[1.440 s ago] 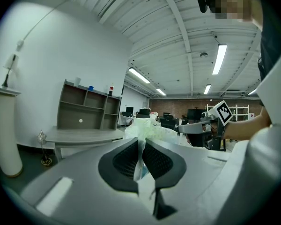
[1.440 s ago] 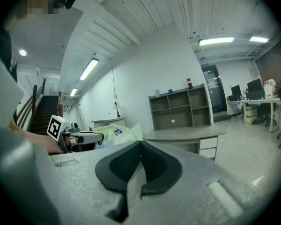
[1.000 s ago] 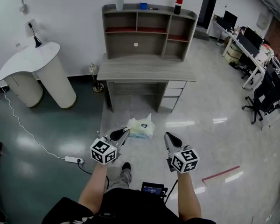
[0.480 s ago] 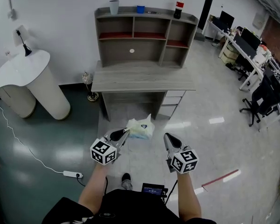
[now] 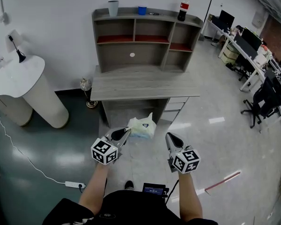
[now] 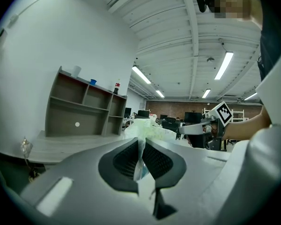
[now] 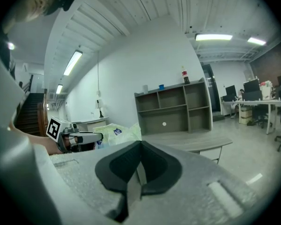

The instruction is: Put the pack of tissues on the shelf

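Note:
The pack of tissues [image 5: 142,128], pale green-white plastic with a small blue mark, hangs in the air in front of me. My left gripper [image 5: 123,133] is shut on its wrapper edge; in the left gripper view the thin plastic [image 6: 141,150] is pinched between the jaws. To the right, my right gripper [image 5: 172,138] is shut with nothing in it, apart from the pack. The grey shelf unit [image 5: 139,37] stands on a desk [image 5: 143,82] ahead. The right gripper view shows the pack [image 7: 116,133], the left gripper [image 7: 79,138] and the shelf [image 7: 174,108].
On top of the shelf stand a cup [image 5: 113,7], a blue cup [image 5: 142,10] and a cola bottle [image 5: 182,8]. A white rounded counter [image 5: 23,86] is at the left. A power strip [image 5: 75,185] and cable lie on the floor. Office desks and chairs [image 5: 262,93] are at the right.
The desk and shelf have drawn closer and shifted slightly left in the head view. Both grippers and the pack keep the same pose.

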### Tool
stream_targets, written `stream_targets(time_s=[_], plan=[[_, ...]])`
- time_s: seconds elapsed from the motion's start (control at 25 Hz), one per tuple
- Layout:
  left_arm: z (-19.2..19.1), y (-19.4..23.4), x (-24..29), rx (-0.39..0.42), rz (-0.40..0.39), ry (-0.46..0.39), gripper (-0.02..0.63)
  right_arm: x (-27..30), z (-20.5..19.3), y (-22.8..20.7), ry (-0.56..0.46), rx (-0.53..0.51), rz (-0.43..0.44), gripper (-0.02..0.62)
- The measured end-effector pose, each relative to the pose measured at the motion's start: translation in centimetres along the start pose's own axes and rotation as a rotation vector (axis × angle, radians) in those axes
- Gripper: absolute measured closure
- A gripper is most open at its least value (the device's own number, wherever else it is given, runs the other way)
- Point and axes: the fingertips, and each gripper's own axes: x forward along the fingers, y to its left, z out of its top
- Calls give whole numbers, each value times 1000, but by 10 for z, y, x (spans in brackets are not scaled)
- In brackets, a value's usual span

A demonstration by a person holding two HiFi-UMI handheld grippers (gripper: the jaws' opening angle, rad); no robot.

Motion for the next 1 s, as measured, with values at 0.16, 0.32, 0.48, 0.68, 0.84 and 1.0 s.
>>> stream_targets(time_s=[0.16,0.32,0.48,0.68,0.84,1.0], plan=[[-4,11,9,-8,-10,16,591,13,-2,-8,11,17,-10,597],[-5,21,19,-13,-11,23,591,24,-1,-17,15,22,-11,597],[-5,34,34,-12,-6,26,591,40,1,-30,16,23,-3,597],[-7,50,57,-10,8,26,591,63,3,-51,14,21,14,597],[1,67,86,-7,17,29,591,89,17,-77,8,22,24,597],[10,84,117,-4,30,23,591,116,30,-104,12,13,41,598]])
